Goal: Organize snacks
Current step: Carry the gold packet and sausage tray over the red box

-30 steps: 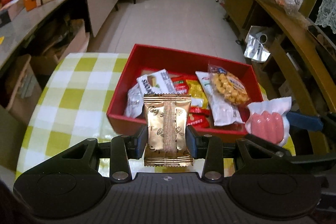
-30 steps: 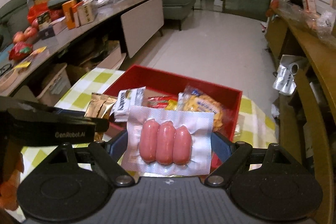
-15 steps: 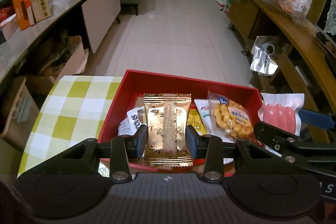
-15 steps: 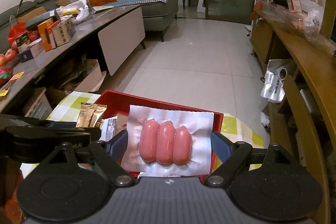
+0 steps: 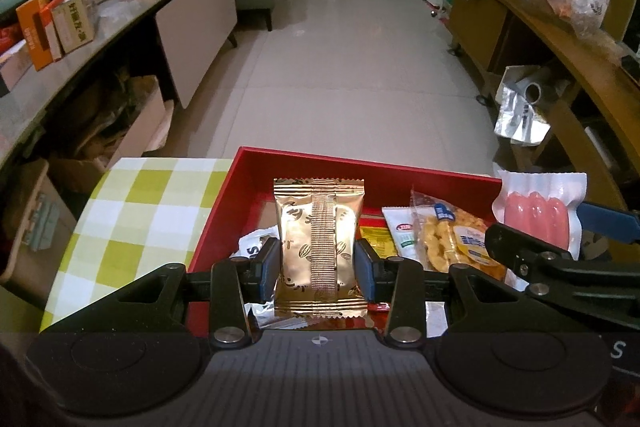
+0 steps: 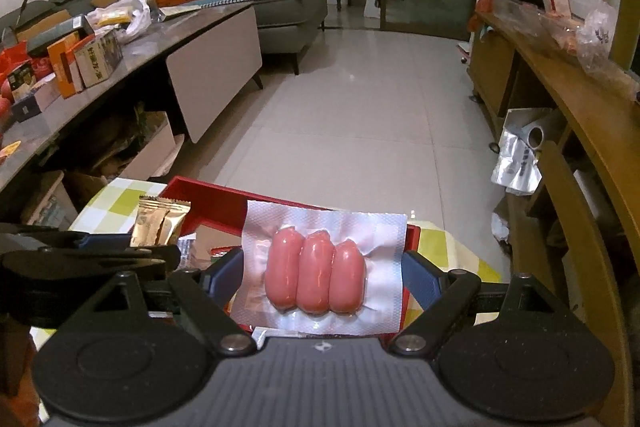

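Tiled flooring runs to a glass door at 12 o'clock, with cluttered sideboards along 9 and 3 o'clock; nearest the cameras a counter (image 5: 132,211) in a green-and-white check cloth carries a red tray (image 5: 360,163) of snacks. Left gripper (image 5: 316,259): jaws closed on the sides of a gold foil packet (image 5: 319,227), held upright over the tray's near half, back seam facing the camera. Right gripper (image 6: 320,279): jaws closed on a vacuum-sealed sausage pack (image 6: 316,275) holding three pink sausages, carried above the tray's right edge, at 3 o'clock of the gold packet. Judged handling: both items are light; the foil is crisp and slick, likely air-cushioned with crushable contents, so mid-height side contact suits it. The sausage pack is soft and floppy at its flat sealed margins, so a hold across the firm middle is safer. Legible writing: a white wrapper (image 5: 256,247) in the tray shows only "S"; print on the yellow puffed-snack bag (image 5: 452,235) and other labels is too small to read.
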The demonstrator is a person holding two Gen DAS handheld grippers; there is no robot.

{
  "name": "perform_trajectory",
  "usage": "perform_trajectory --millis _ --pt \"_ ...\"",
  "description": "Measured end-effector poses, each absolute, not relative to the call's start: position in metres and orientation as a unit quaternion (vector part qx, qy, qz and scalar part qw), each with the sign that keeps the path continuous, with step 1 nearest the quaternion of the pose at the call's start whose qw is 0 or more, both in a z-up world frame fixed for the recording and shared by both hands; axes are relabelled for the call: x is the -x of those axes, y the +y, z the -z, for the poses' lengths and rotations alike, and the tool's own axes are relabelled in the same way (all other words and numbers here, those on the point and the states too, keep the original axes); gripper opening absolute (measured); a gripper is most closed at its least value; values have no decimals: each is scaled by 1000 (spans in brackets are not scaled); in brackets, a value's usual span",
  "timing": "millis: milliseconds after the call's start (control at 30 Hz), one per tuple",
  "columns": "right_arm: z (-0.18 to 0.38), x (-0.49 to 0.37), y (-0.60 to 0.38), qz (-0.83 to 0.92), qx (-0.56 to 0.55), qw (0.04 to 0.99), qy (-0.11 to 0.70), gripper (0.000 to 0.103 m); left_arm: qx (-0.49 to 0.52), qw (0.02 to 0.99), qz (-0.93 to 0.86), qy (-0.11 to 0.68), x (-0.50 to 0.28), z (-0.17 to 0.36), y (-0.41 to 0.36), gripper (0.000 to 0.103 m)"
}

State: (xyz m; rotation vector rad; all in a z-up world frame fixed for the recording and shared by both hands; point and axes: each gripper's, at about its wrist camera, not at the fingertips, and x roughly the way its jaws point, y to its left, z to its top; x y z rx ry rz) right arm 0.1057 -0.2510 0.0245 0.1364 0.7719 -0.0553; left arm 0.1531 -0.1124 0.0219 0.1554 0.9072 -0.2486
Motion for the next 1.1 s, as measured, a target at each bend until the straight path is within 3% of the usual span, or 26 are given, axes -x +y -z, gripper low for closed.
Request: perform_trajectory --millis 1100 --pt "4 -127 -258 40 -66 910 407 94 -99 882 98 451 -168 2 -128 48"
